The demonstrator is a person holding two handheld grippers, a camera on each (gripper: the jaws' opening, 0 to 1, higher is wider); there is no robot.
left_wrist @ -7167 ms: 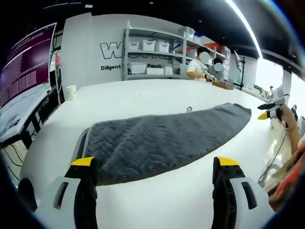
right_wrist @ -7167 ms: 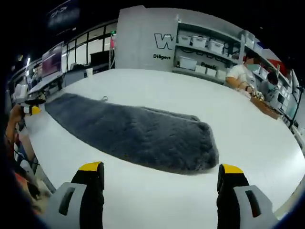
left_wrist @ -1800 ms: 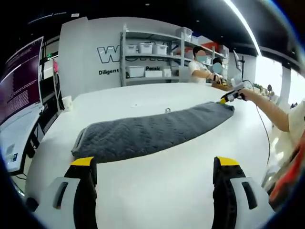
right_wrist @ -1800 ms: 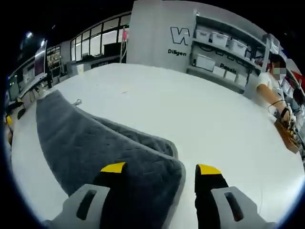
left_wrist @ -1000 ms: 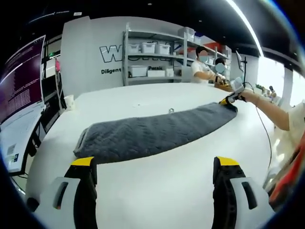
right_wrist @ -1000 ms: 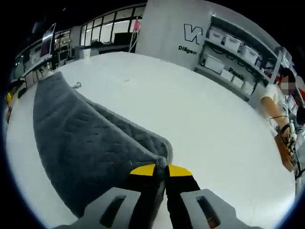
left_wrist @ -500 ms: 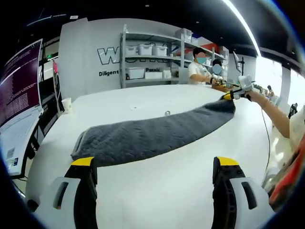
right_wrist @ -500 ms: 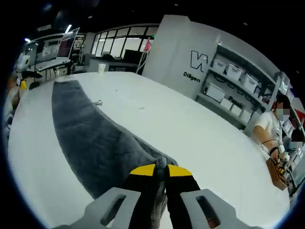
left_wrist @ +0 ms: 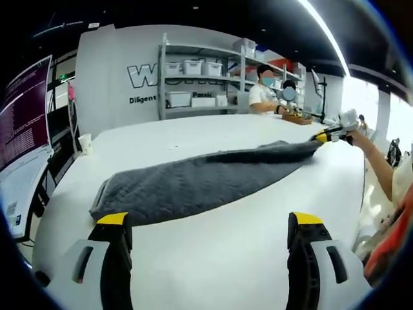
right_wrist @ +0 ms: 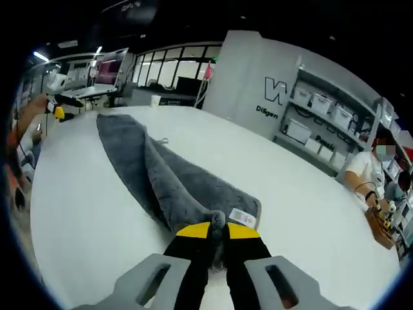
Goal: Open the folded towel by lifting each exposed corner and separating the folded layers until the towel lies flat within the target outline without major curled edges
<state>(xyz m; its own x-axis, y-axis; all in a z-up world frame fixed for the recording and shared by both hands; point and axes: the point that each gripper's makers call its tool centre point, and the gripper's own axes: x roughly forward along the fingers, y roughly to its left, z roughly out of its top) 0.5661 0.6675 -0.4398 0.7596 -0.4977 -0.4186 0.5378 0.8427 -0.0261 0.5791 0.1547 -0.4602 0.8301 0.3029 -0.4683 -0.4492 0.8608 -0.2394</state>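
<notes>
The right claw (right_wrist: 218, 230), clenched on the grey towel's (right_wrist: 155, 171) corner at 6 o'clock, has peeled its top layer up off the desk (right_wrist: 84, 213); the left claw (left_wrist: 210, 223) hangs released.

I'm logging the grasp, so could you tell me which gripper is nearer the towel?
Right. The right gripper is shut on the towel corner; the left gripper is open, short of its near edge.
</notes>
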